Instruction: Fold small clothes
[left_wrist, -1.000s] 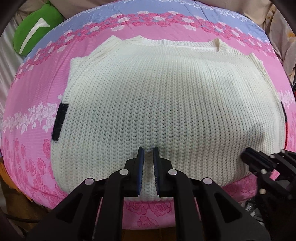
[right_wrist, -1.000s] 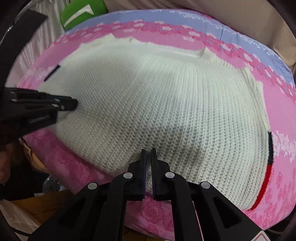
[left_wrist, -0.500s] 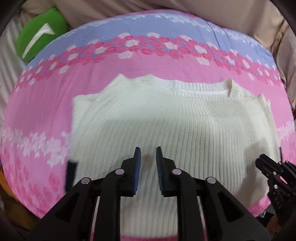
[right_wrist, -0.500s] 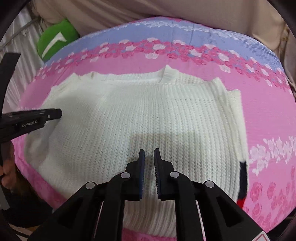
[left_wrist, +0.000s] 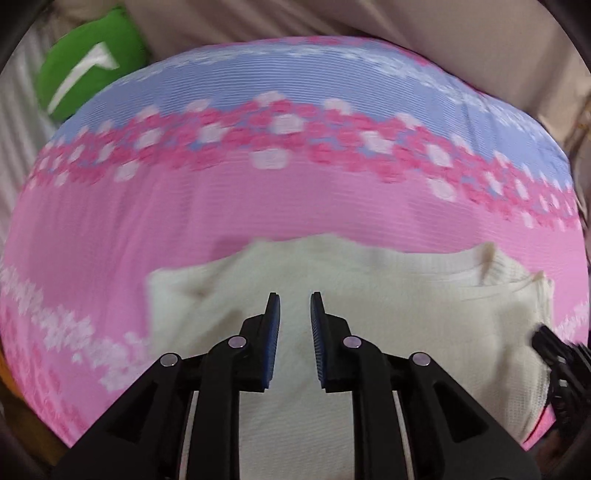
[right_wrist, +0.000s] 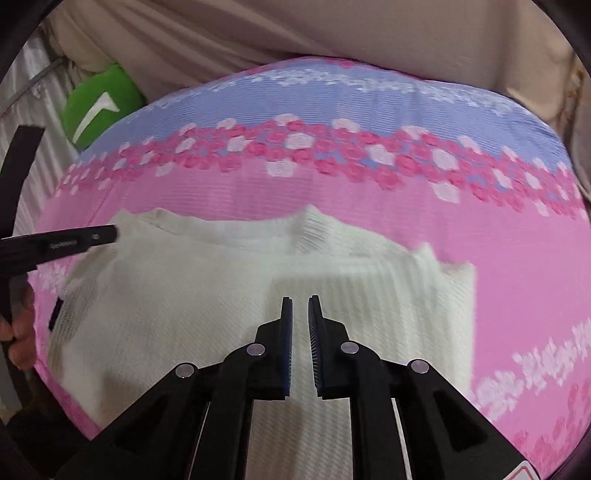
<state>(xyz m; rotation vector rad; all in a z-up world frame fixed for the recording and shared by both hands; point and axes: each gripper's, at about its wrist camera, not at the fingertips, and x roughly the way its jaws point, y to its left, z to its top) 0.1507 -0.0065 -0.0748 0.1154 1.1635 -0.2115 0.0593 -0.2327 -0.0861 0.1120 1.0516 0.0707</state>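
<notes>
1. The cream-white knitted sweater (right_wrist: 207, 317) lies flat on the pink-and-lilac floral bedspread (right_wrist: 369, 206), filling the lower middle of both views, its ribbed collar toward the frame's centre.
2. The left gripper (left_wrist: 294, 306) hangs over the sweater body with its blue-padded jaws parted by a narrow gap, pinching nothing.
3. The right gripper (right_wrist: 300, 308) is likewise slightly spread and empty, over knit at lower centre.
4. Both tools sit side by side over the garment, likely so each can take one side for an even fold.
5. Motion blur softens the edges, so whether the sleeves are already tucked in is unclear.
6. A green plush cushion (left_wrist: 88, 62) sits upper left, clear of the work.
</notes>
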